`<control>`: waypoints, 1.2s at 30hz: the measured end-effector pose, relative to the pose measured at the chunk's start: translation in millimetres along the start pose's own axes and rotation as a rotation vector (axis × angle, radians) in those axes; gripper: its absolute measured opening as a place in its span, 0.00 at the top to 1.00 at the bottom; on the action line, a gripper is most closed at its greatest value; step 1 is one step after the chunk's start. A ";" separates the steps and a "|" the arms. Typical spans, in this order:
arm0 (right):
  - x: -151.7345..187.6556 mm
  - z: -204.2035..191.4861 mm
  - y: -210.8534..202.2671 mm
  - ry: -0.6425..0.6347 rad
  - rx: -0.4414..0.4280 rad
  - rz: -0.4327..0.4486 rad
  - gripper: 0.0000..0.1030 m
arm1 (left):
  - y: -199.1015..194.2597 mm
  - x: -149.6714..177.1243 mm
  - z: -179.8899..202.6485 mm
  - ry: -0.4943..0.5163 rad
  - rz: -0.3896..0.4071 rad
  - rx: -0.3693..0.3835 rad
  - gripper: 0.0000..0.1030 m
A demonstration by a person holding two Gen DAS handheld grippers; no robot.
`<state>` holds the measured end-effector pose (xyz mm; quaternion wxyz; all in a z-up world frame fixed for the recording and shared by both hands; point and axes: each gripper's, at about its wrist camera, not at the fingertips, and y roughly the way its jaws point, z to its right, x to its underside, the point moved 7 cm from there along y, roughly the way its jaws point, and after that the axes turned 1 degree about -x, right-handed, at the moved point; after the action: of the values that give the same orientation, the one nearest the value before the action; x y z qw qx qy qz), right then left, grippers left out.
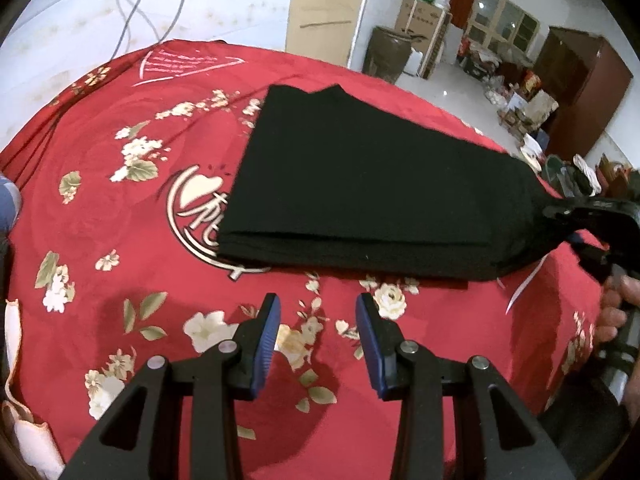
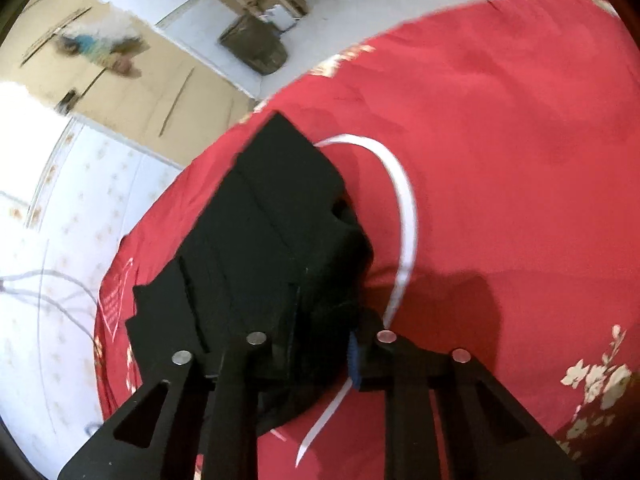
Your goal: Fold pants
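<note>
Black pants [image 1: 360, 184], folded into a long flat band, lie on a red floral cloth [image 1: 120, 240]. My left gripper [image 1: 318, 336] hovers open over the cloth just short of the pants' near edge, and nothing sits between its blue pads [image 1: 268, 344]. At the right edge of the left wrist view my right gripper [image 1: 560, 212] pinches the narrow end of the pants, with a hand [image 1: 616, 308] on its handle. In the right wrist view the pants [image 2: 272, 240] bunch between the fingers of the right gripper [image 2: 320, 340], which is shut on them. A white band [image 2: 404, 200] curls beside that end.
The red cloth [image 2: 520, 120] drapes over a round table whose edge falls away to a pale floor. Cables [image 1: 132, 0] trail on the floor behind. A cardboard sheet [image 1: 324, 8], boxes and a brown cabinet [image 1: 580, 80] stand further back.
</note>
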<state>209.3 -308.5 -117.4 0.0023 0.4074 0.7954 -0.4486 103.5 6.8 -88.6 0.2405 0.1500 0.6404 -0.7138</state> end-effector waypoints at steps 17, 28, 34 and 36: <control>133.8 -237.8 -3.0 -0.875 -0.163 -0.139 0.84 | -30.8 -19.7 -89.4 -0.282 0.082 -0.111 0.60; 176.3 -223.7 18.9 -0.862 -0.315 -0.323 0.56 | -22.3 -20.3 -89.3 -0.273 0.074 -0.091 0.60; 125.2 -168.0 10.5 -0.700 -0.249 -0.259 0.56 | -16.7 -25.2 -62.7 -0.197 0.085 0.005 0.50; 114.9 -149.3 19.0 -0.659 -0.205 -0.277 0.55 | -10.3 -28.3 -52.6 -0.161 0.085 0.026 0.49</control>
<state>198.9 -122.4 -84.1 0.2384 0.1273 0.8403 -0.4699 116.8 63.6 -72.3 0.3195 0.1222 0.6027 -0.7210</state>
